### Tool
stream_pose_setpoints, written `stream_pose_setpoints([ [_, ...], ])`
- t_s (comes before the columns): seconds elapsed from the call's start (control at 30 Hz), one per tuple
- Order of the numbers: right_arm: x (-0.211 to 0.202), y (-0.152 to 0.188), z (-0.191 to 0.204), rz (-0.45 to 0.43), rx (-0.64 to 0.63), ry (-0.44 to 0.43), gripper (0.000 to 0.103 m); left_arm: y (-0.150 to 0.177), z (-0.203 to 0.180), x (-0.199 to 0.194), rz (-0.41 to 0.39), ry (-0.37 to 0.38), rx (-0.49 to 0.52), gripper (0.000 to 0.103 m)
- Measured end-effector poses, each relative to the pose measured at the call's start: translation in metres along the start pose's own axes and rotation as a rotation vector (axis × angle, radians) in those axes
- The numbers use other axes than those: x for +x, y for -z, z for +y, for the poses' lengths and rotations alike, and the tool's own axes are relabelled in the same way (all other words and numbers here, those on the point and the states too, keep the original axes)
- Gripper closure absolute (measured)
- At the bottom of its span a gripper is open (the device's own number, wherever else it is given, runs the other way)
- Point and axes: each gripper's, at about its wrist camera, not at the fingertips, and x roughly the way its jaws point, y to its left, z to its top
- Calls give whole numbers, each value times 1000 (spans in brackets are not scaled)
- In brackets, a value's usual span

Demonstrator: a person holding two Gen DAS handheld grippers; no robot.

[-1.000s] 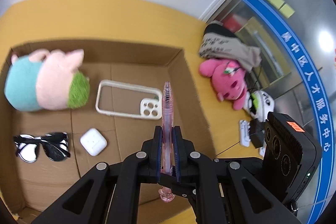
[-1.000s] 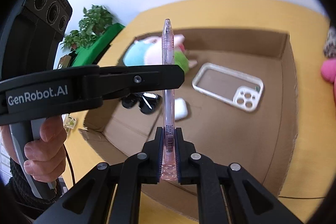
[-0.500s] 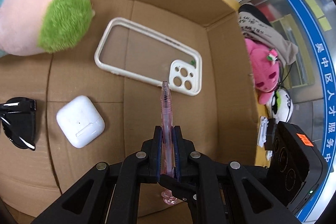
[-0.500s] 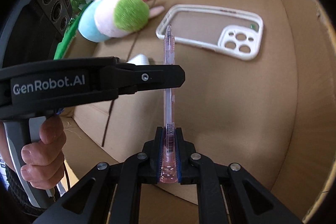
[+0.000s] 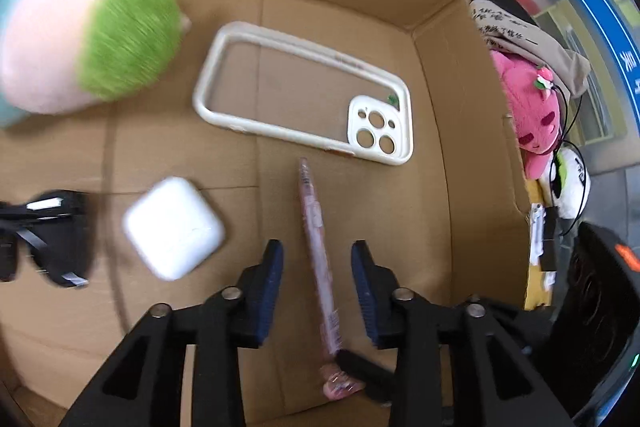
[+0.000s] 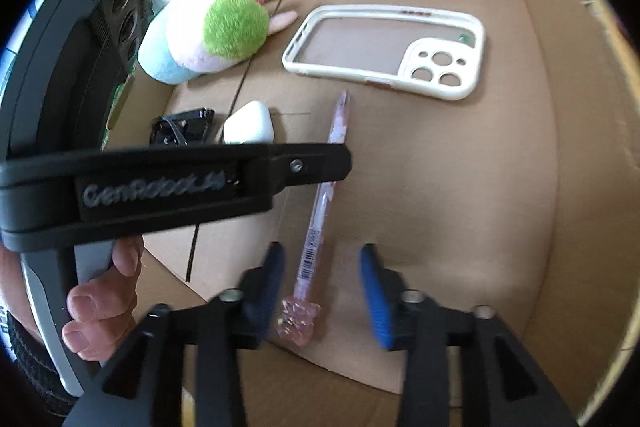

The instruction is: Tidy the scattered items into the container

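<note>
The left gripper (image 5: 317, 281) and right gripper (image 6: 322, 283) have both just been opening; their pads stand apart, clear of the pink pen (image 5: 316, 247) lying between them on the cardboard box (image 5: 472, 163) floor. The sunglasses (image 5: 44, 239) are cut off at the left edge (blurred, too), as is the plush toy (image 5: 92, 39). Bare floor lies right of the pen, below the phone case (image 5: 304, 95); the earbud case (image 5: 172, 227) sits just left.

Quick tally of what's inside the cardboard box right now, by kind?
Plush toy: 1
Phone case: 1
Earbud case: 1
Sunglasses: 1
Pink pen: 1
Total: 5 in the cardboard box
</note>
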Motion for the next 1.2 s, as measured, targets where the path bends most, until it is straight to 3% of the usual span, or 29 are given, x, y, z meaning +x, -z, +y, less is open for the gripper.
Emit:
stream_pose_setpoints([
  [0.03,-7,3,1,-21,0,-3,59,3,0,-13,-38,-7,17,61],
  [0.1,-27,12,5,-91,-18,12,56,13,2,-45,-137,-25,45,38],
  [0.17,-47,21,5,-175,-36,24,46,25,6,-78,-255,-56,61,19],
  [0.23,-69,36,6,-271,-43,39,27,45,10,-115,-402,-96,84,13],
  [0.3,-79,55,15,-347,-45,77,25,68,13,-142,-522,-141,119,7],
  [0.37,-82,73,28,-399,-67,141,25,93,19,-162,-638,-235,130,7],
  [0.47,-78,93,51,-452,-95,237,25,125,30,-180,-754,-351,107,0],
  [0.53,-74,102,61,-476,-90,268,25,142,38,-185,-782,-365,95,0],
  [0.73,-74,115,73,-503,-56,311,25,169,48,-180,-761,-408,119,0],
  [0.97,-67,123,83,-469,-70,323,25,187,56,-173,-744,-427,79,0],
  [1.2,-68,129,93,-504,-112,346,25,191,51,-165,-716,-417,85,0],
])
